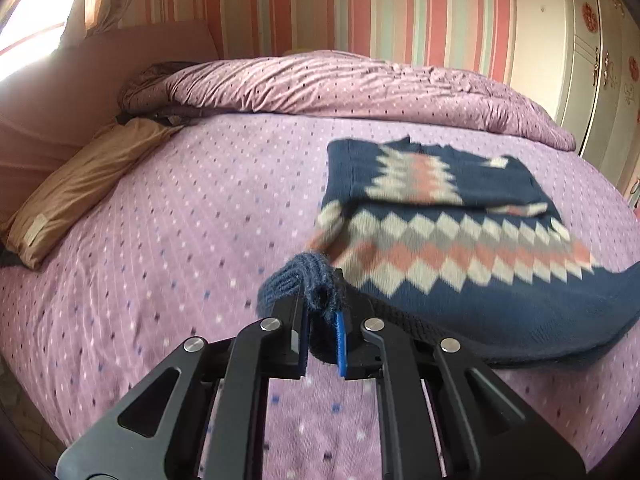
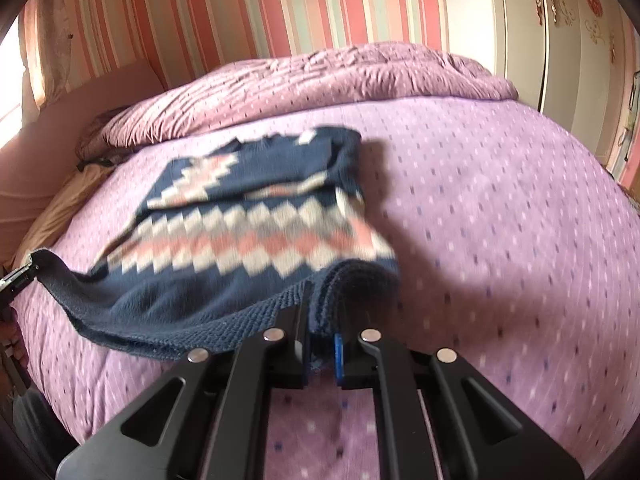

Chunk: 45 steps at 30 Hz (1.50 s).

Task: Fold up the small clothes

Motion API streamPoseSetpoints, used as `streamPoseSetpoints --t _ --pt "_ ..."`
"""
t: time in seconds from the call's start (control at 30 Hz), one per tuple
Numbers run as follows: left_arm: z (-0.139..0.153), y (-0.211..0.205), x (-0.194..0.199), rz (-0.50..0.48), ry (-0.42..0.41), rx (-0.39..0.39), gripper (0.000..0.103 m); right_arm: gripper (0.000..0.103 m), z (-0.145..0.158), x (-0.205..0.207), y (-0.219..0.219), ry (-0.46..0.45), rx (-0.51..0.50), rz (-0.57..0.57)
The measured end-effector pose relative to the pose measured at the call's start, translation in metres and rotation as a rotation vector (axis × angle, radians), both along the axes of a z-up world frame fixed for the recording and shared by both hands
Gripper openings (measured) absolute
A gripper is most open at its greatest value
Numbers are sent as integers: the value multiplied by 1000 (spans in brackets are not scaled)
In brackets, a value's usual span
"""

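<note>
A small navy knitted sweater (image 1: 460,240) with bands of white, pink and grey diamonds lies on the purple bed, its sleeves folded over the chest. My left gripper (image 1: 322,300) is shut on the hem's left corner, which bunches up between the pads. The same sweater (image 2: 248,232) fills the middle of the right wrist view, where my right gripper (image 2: 322,312) is shut on the hem's right corner. Both corners are lifted off the bed and the hem sags between them. The tip of the left gripper (image 2: 18,276) shows at the far left edge, holding its corner.
The purple dotted bedsheet (image 1: 180,220) spreads all around the sweater. A rumpled purple duvet (image 1: 340,84) lies along the far side, a tan pillow (image 1: 80,188) at the left. A striped wall and a white wardrobe (image 2: 580,60) stand behind the bed.
</note>
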<state>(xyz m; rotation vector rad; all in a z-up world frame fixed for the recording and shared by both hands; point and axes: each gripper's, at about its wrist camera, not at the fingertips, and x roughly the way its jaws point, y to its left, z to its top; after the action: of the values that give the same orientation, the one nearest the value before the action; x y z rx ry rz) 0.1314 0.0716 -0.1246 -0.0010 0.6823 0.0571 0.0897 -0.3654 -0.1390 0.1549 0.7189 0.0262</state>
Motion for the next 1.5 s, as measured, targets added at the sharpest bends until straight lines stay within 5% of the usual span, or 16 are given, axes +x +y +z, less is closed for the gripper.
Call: streamPoseSetpoints --t 0.33,0.67,1.0,1.5 --pt "31 -6 92 18 -42 44 8 7 43 101 -6 -40 -4 -2" --pt "42 -23 220 42 -79 105 8 7 48 244 -25 -10 -13 -29" --pt "4 -40 336 103 -24 138 8 7 1 370 -28 76 -3 -61" --pt "-63 -53 423 137 100 240 12 7 -59 452 -34 197 16 -72"
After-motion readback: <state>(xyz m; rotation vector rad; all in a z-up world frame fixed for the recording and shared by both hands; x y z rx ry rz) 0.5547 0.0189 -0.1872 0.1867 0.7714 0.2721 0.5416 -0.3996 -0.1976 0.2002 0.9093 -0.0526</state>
